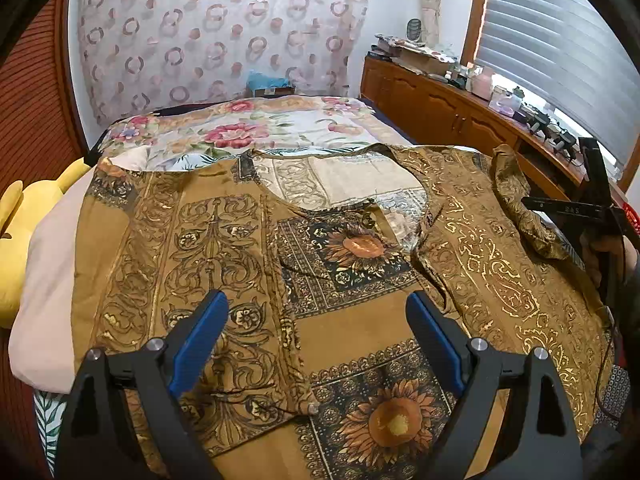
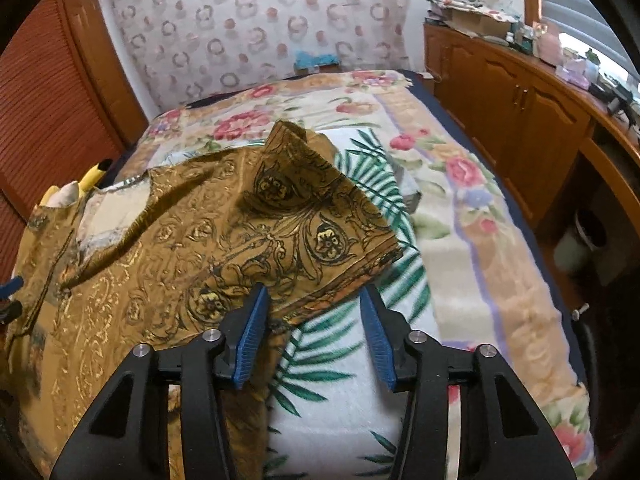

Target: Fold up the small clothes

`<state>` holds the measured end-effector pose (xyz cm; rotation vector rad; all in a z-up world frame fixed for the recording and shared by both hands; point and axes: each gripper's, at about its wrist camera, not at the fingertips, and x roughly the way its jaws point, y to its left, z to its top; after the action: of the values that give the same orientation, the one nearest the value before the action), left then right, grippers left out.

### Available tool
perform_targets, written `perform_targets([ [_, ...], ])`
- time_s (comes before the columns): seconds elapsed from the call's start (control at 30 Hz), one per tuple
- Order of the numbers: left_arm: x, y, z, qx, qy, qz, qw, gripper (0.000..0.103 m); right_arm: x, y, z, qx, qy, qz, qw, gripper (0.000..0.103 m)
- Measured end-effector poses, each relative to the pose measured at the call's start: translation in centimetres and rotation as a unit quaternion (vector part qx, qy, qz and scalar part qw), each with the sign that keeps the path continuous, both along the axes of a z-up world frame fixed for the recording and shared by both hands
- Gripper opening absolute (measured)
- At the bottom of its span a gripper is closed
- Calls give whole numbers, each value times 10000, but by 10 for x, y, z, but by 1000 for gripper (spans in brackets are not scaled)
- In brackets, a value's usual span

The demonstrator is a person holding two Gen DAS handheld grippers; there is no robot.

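Note:
A mustard-gold patterned top (image 1: 340, 264) with sunflower panels lies spread on the bed, neckline away from me. Its left sleeve is folded in over the body. My left gripper (image 1: 316, 316) hovers open and empty over the middle of the top. In the right wrist view the top (image 2: 168, 248) lies at left, and its right sleeve (image 2: 320, 216) lies partly turned back, its edge raised. My right gripper (image 2: 314, 308) is open just in front of that sleeve's edge, holding nothing. The right gripper's black body (image 1: 596, 216) also shows at the right edge of the left wrist view.
The bed has a floral blanket (image 2: 480, 208) and a palm-leaf cloth (image 2: 340, 380). A yellow plush toy (image 1: 16, 240) and a pale pillow (image 1: 48, 280) lie at the left. A wooden cabinet (image 2: 520, 112) with clutter runs along the right, under a blinded window (image 1: 560, 40).

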<state>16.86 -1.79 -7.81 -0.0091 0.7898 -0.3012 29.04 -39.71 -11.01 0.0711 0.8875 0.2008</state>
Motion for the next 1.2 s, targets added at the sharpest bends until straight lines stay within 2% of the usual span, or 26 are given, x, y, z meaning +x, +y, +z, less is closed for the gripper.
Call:
perform_targets([
  [0.03, 0, 1, 0, -3, 2, 4, 10000, 91, 2, 2, 0, 1, -1, 33, 10000, 40],
  [0.1, -1, 3, -1, -5, 6, 21, 10000, 91, 5, 7, -1, -25, -8, 139, 9999, 28],
  [0.17, -2, 4, 0, -3, 8, 37, 10000, 91, 6, 9, 1, -17, -49, 233, 9997, 7],
  [0.27, -1, 6, 0, -4, 16, 60, 10000, 91, 6, 17, 8, 52, -162, 397, 9991, 2],
  [0.4, -2, 8, -1, -12, 22, 75, 10000, 91, 1, 34, 24, 9, -471, 646, 9968, 1],
  [0.57, -2, 10, -1, -11, 24, 75, 10000, 91, 4, 38, 29, -243, -582, 559, 9964, 3],
  [0.6, -2, 10, -2, -13, 27, 80, 10000, 91, 7, 33, 27, -378, -563, 394, 9969, 6],
  [0.67, -1, 10, -2, -23, 37, 85, 10000, 91, 13, 23, 22, -538, -466, 112, 9974, 35],
  [0.7, -1, 11, -2, -31, 37, 83, 10000, 91, 19, 14, 19, -576, -404, -58, 9975, 40],
  [0.77, -1, 10, -3, -28, 32, 76, 10000, 91, 29, -1, 11, -459, -234, -159, 9985, 42],
  [0.93, -1, 10, -3, -32, 37, 85, 10000, 91, 40, -13, 0, -500, -25, -207, 9985, 43],
  [1.03, -1, 10, -4, -30, 50, 88, 9999, 91, 37, -9, -3, -636, -137, -121, 9978, 43],
  [1.1, -1, 10, -5, -24, 57, 80, 9999, 91, 35, -6, -4, -645, -176, -49, 9977, 35],
  [1.2, -2, 10, -4, -22, 51, 80, 10000, 91, 34, -4, -3, -541, -164, 129, 9983, 12],
])
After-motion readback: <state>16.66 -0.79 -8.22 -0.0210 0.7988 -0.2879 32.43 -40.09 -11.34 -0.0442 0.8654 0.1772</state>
